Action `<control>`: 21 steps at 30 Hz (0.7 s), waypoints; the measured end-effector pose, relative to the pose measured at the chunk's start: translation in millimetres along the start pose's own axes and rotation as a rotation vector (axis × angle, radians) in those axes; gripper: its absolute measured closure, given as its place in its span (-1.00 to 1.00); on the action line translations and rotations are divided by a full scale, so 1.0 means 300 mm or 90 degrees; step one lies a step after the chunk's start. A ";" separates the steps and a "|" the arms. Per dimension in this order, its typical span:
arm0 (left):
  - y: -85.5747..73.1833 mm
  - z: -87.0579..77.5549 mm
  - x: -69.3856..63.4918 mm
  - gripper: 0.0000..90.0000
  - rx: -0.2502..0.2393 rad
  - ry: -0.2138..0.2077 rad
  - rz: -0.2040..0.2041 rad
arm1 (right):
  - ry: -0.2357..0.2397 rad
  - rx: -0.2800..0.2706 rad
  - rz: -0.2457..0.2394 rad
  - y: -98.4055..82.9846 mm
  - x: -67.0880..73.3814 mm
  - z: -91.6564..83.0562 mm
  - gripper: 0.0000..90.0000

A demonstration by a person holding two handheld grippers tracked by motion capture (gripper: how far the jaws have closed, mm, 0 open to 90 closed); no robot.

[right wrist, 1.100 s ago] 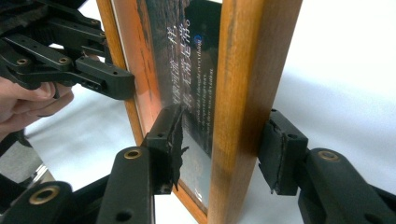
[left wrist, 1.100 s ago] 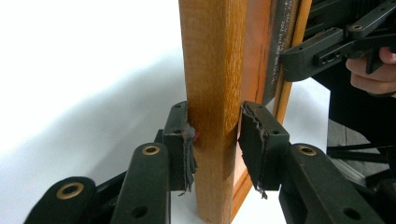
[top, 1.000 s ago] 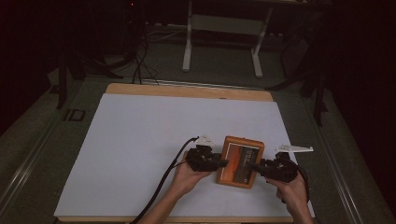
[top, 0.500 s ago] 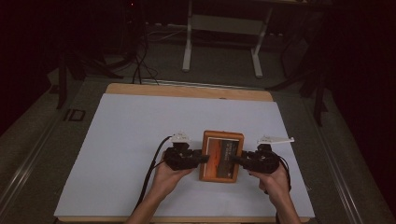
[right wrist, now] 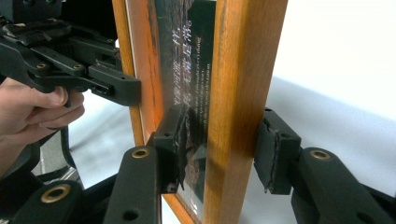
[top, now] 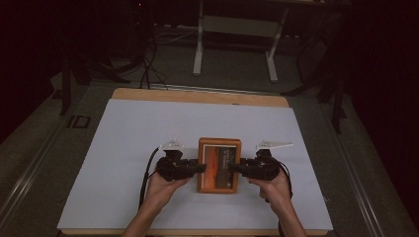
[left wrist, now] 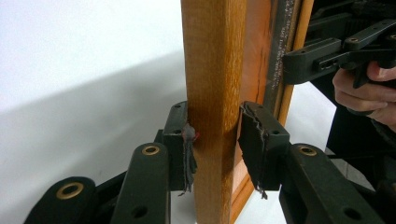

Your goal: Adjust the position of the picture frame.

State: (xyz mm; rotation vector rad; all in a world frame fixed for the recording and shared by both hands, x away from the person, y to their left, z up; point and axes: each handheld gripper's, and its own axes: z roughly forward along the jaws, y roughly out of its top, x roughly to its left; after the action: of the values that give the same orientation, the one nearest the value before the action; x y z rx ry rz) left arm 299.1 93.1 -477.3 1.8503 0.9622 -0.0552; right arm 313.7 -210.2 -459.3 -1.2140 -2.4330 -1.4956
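A wooden picture frame (top: 219, 165) with an orange and dark print lies near the front middle of the white sheet (top: 148, 133). My left gripper (top: 201, 168) grips its left rail and my right gripper (top: 236, 168) its right rail. In the left gripper view both pads (left wrist: 187, 140) press on the wooden rail (left wrist: 215, 70), one on each side of it. In the right gripper view the jaws have just been closing. One pad (right wrist: 173, 140) bears on the glass face and the other on the back of the rail (right wrist: 243, 70). Each gripper view shows the other gripper (left wrist: 322, 56) (right wrist: 112, 86) across the frame.
The white sheet covers a wooden table whose far edge (top: 197, 95) shows. Bare sheet lies to the left, to the right and behind the frame. A white stand (top: 200, 49) and dark cables (top: 148, 64) are on the floor beyond the table.
Both hands and the frame between them have moved left across the sheet, from the right part toward the middle. The frame, slightly skewed before, now sits square to the table.
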 end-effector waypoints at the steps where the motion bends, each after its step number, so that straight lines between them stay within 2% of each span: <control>1: -0.008 -0.005 0.007 0.44 0.003 0.000 -0.003 | 0.003 0.004 0.000 -0.003 0.002 0.011 0.29; 4: -0.026 -0.019 0.024 0.44 0.014 0.006 -0.016 | 0.012 0.016 0.010 -0.014 0.008 0.044 0.30; 12: -0.052 -0.033 0.067 0.42 0.017 0.021 -0.048 | 0.024 0.035 0.032 -0.025 0.005 0.117 0.30; 16: -0.064 -0.024 0.077 0.42 0.024 0.020 -0.068 | 0.028 0.040 0.040 -0.029 -0.006 0.134 0.29; 21: -0.078 -0.014 0.088 0.43 0.017 0.021 -0.074 | 0.036 0.040 0.050 -0.037 -0.023 0.144 0.30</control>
State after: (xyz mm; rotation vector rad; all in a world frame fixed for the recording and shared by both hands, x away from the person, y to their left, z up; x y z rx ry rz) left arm 300.6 115.9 -504.3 1.8229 1.0957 -0.1079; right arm 326.4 -183.6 -493.4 -1.2233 -2.3482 -1.4013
